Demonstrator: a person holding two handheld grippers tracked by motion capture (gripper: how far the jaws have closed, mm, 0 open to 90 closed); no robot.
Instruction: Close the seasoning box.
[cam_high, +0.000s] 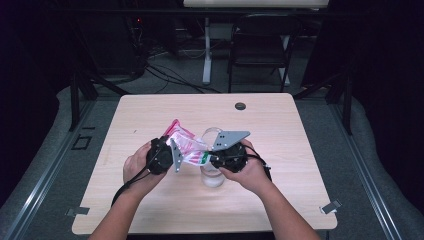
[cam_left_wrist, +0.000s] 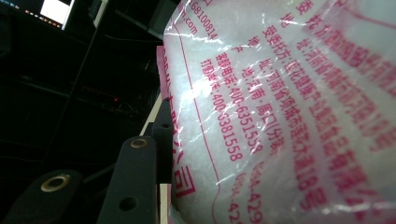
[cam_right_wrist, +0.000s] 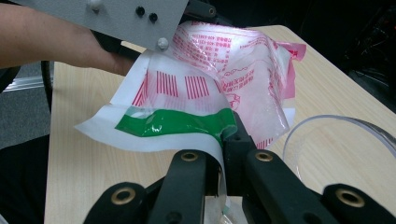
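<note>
High view: at mid-frame both grippers hold a pink-printed bag (cam_high: 187, 146) above a clear bowl (cam_high: 212, 176) on the tabletop (cam_high: 280, 130), likely for pouring.

Left gripper view: left gripper (cam_left_wrist: 161, 154) fingers, part-closed, clamp the bag's side.

Right gripper view: right gripper (cam_right_wrist: 223, 140) fingers pinch the green-striped edge, closed tight.

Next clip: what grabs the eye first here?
A pink-printed plastic bag of white grains, held up between both grippers over the middle of the wooden table. The right gripper pinches its green-striped edge; the left gripper holds the other end. A clear glass bowl sits just below.
</note>
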